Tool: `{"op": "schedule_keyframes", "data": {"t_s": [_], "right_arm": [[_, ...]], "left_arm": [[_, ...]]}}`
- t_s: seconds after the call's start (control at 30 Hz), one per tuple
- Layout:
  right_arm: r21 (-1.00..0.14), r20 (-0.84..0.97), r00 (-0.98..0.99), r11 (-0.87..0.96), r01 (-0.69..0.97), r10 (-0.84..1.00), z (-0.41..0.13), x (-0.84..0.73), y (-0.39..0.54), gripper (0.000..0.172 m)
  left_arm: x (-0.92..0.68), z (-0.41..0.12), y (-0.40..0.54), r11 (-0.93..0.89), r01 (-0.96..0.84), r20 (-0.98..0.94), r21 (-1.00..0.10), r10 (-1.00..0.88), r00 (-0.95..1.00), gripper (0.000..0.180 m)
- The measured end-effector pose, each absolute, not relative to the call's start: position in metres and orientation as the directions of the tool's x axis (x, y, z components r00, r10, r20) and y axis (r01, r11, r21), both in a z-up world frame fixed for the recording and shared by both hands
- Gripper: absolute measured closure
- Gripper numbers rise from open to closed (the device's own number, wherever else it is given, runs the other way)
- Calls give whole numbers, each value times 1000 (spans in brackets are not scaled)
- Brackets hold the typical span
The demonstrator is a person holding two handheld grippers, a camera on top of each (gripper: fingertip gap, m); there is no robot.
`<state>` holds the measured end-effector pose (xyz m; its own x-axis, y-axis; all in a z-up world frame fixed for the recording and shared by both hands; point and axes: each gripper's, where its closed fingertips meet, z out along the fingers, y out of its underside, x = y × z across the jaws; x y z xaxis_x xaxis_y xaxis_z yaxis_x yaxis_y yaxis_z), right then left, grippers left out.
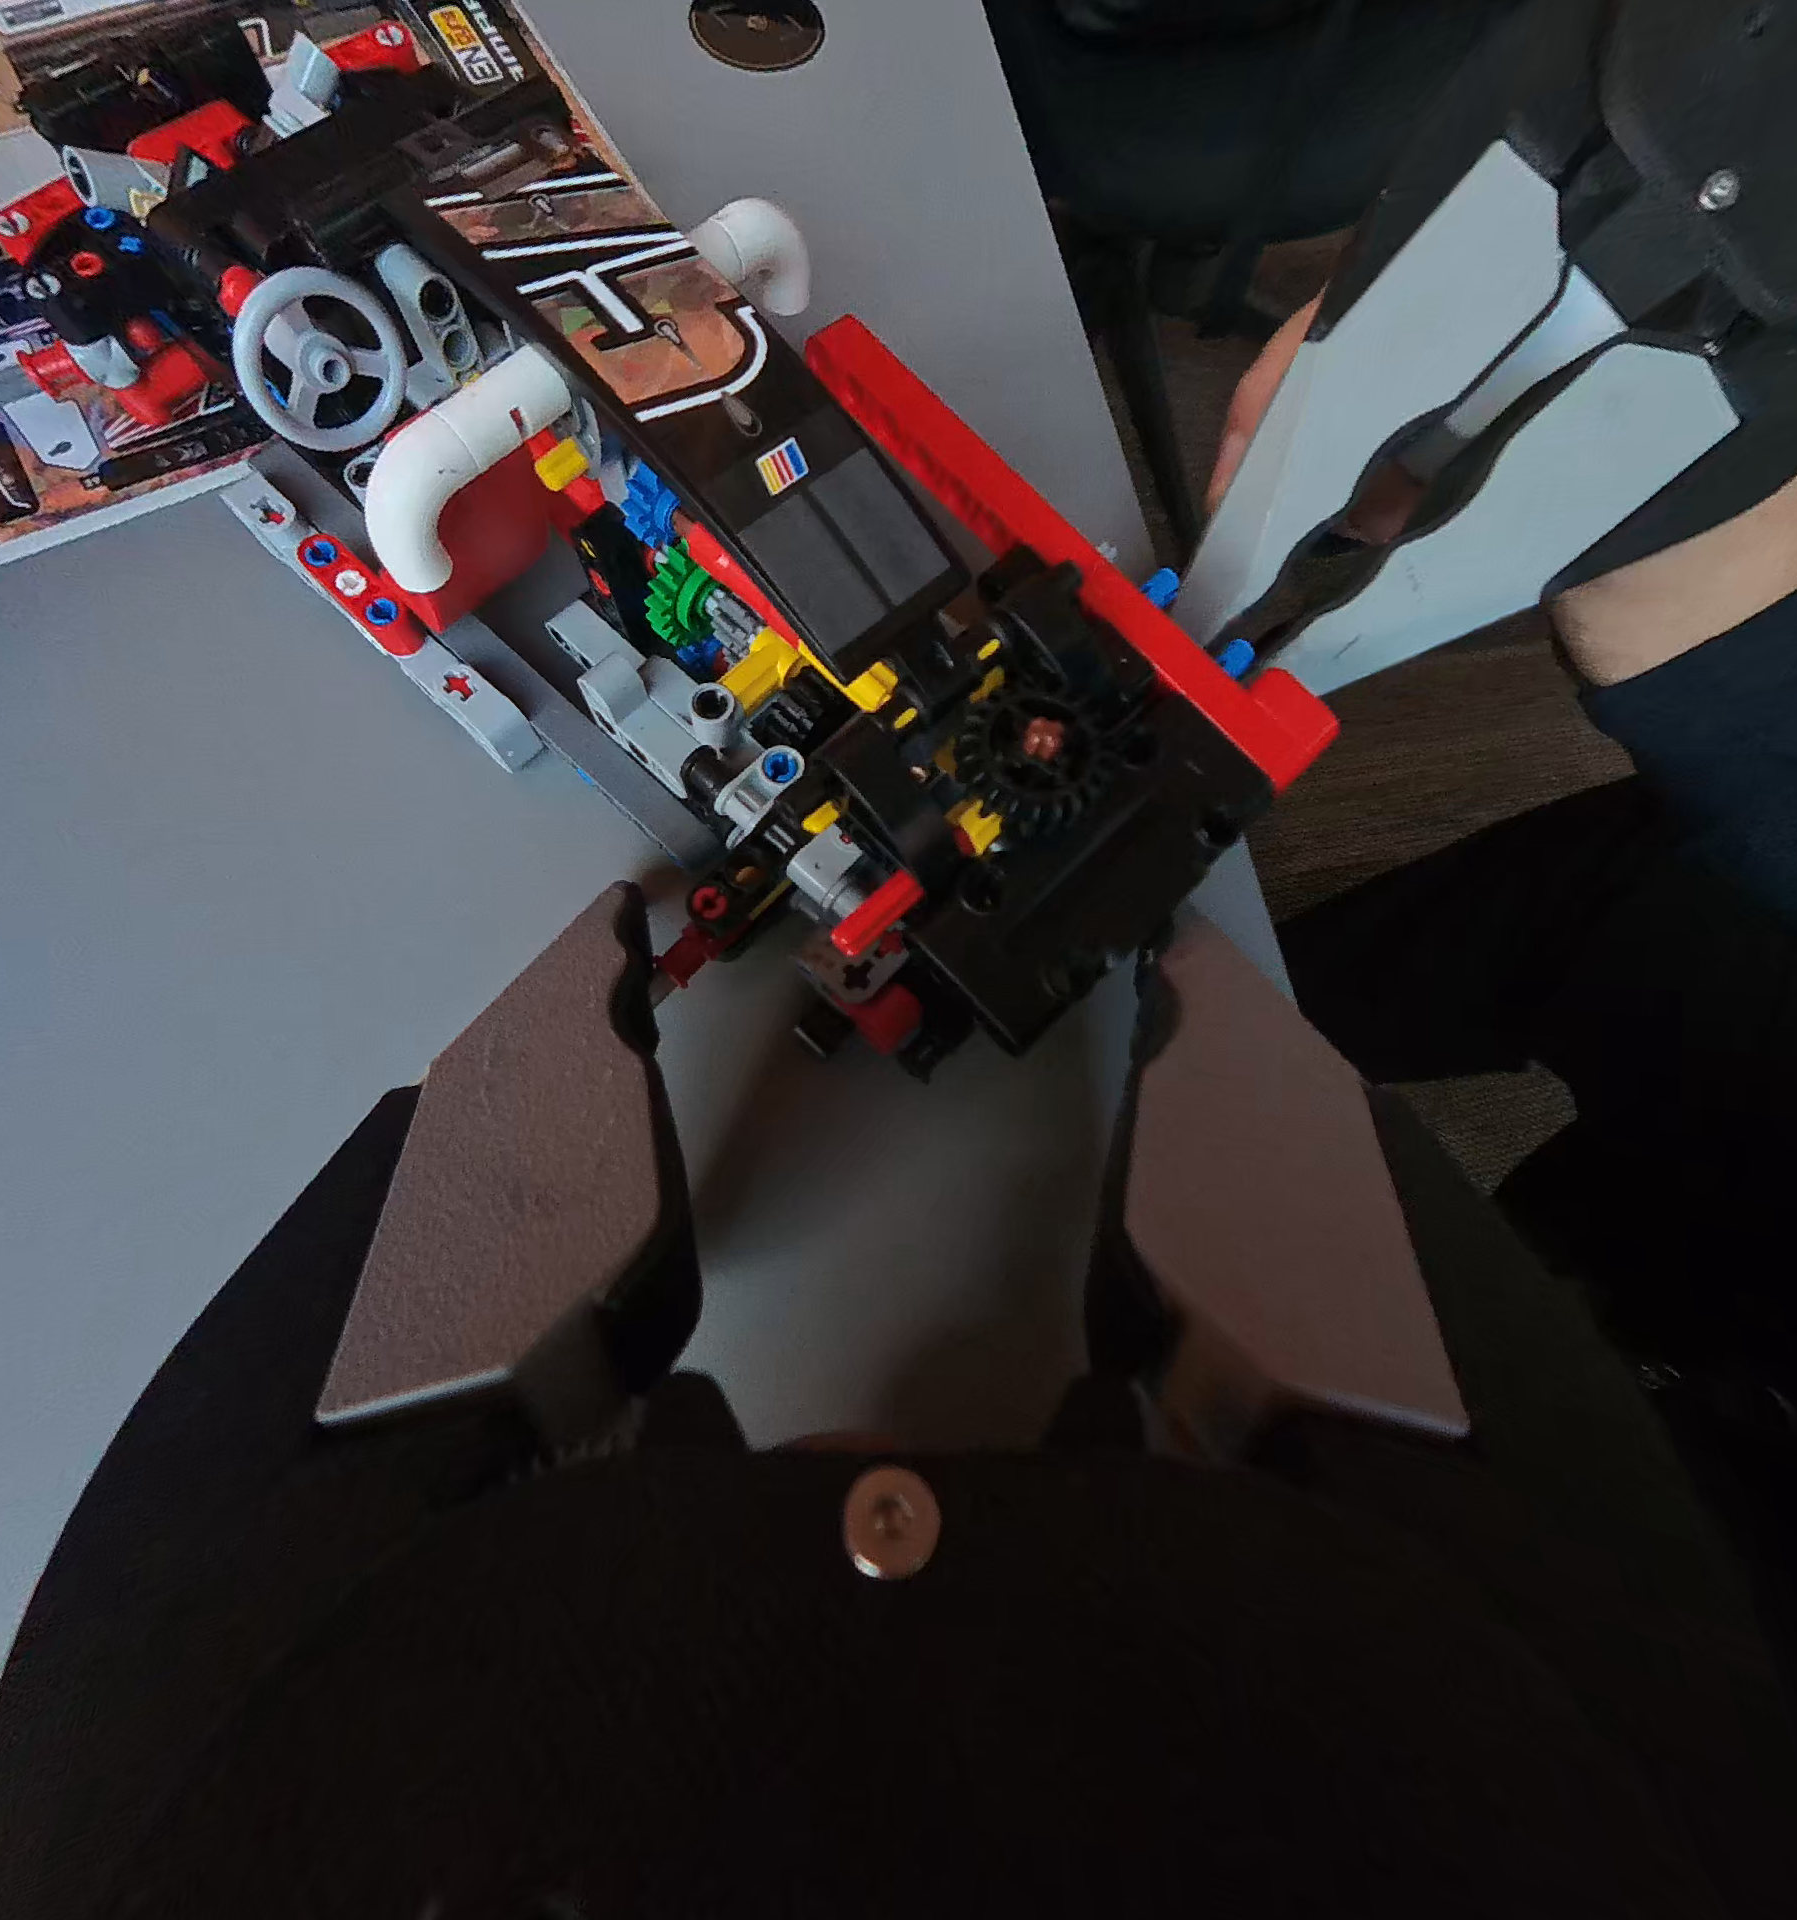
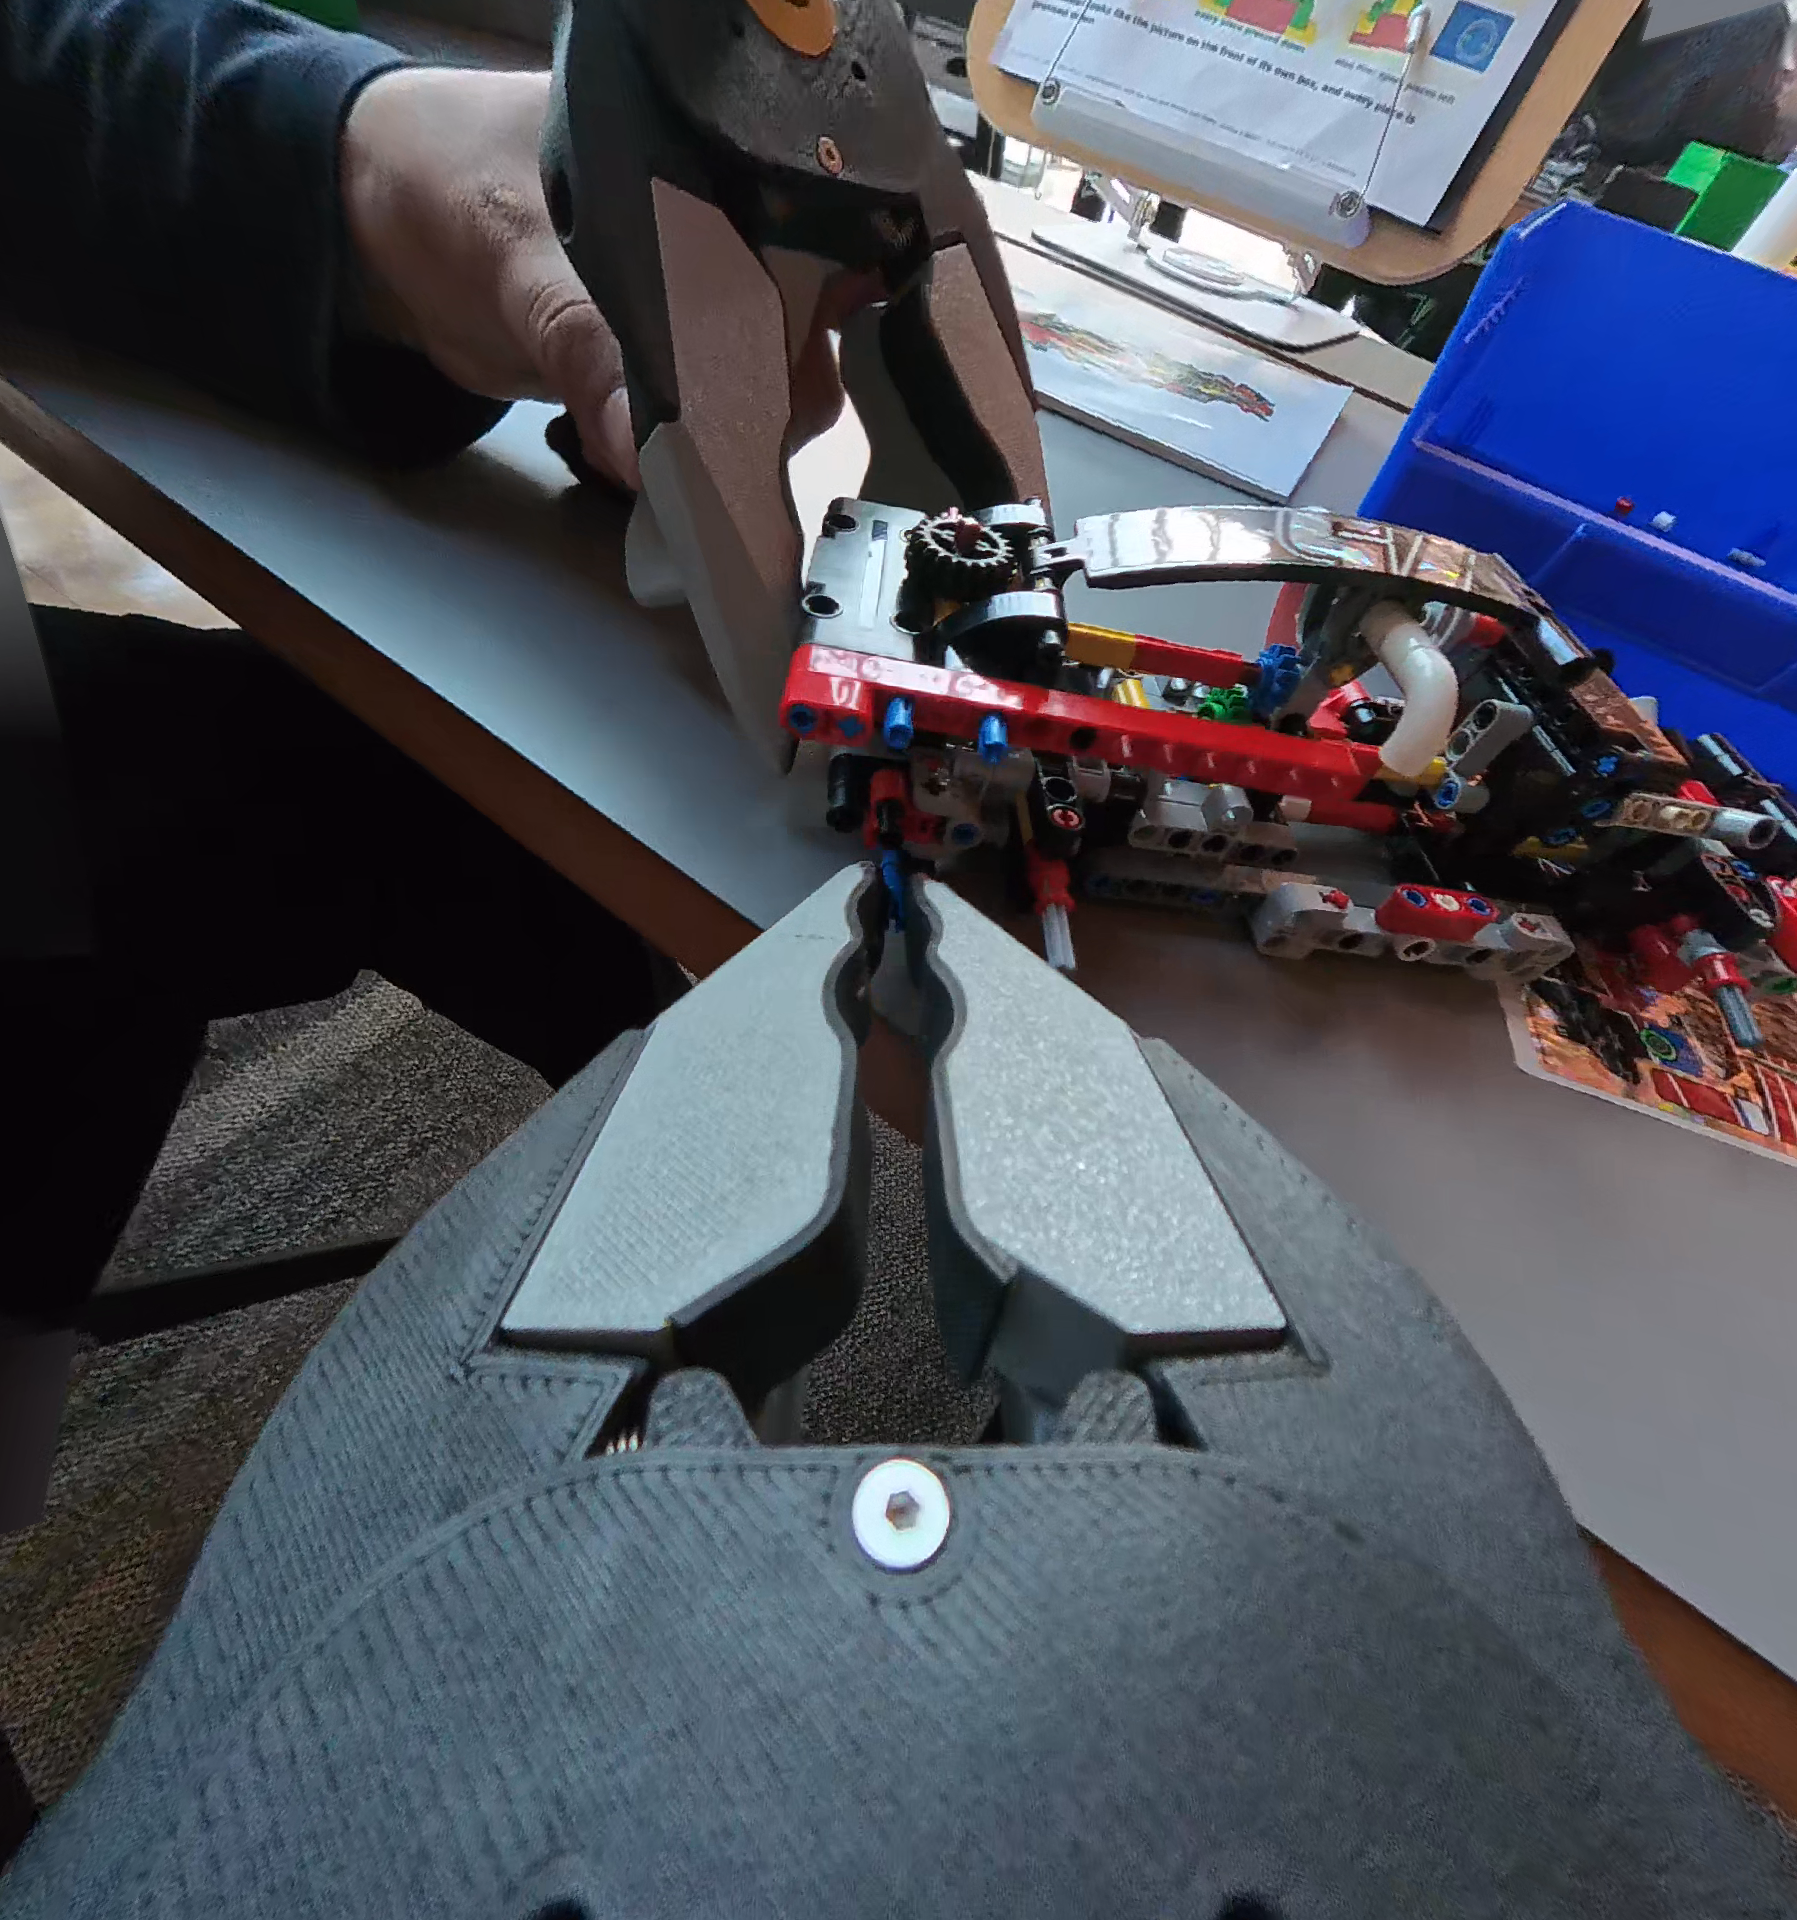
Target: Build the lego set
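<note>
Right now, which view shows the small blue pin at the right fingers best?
The right wrist view: the blue pin sits between the closed fingertips of the right gripper, just below the brick car. In the left wrist view the right gripper appears only edge-on beside the car's red beam; the pin cannot be made out.

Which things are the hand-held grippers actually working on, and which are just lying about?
At the grippers: brick-built car, open left hand-held gripper straddling its rear; blue pin pinched by right hand-held gripper.
Lying about: blue bin, picture sheet under the car, clipboard stand.
</note>
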<state>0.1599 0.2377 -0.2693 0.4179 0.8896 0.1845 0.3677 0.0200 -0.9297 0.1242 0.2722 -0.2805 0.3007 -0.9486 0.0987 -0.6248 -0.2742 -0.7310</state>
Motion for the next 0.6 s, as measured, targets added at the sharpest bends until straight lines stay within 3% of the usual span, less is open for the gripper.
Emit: {"op": "schedule_keyframes", "data": {"t_s": [0.17,0.3,0.5,0.6], "right_arm": [[-943,166,411,22,332,897,-271,160,238,171],[-961,136,397,24,274,908,-268,156,235,171],[-949,175,420,39,313,890,-268,145,237,171],[-948,169,439,24,317,882,-268,139,239,171]], "left_arm": [[123,-278,272,-254,-621,89,-741,-955,285,91],[119,-274,268,-128,-635,-2,-762,-980,200,101],[115,-275,270,-69,-649,-5,-758,-994,111,91],[112,-275,276,-61,-646,-4,-761,-995,98,97]]}}
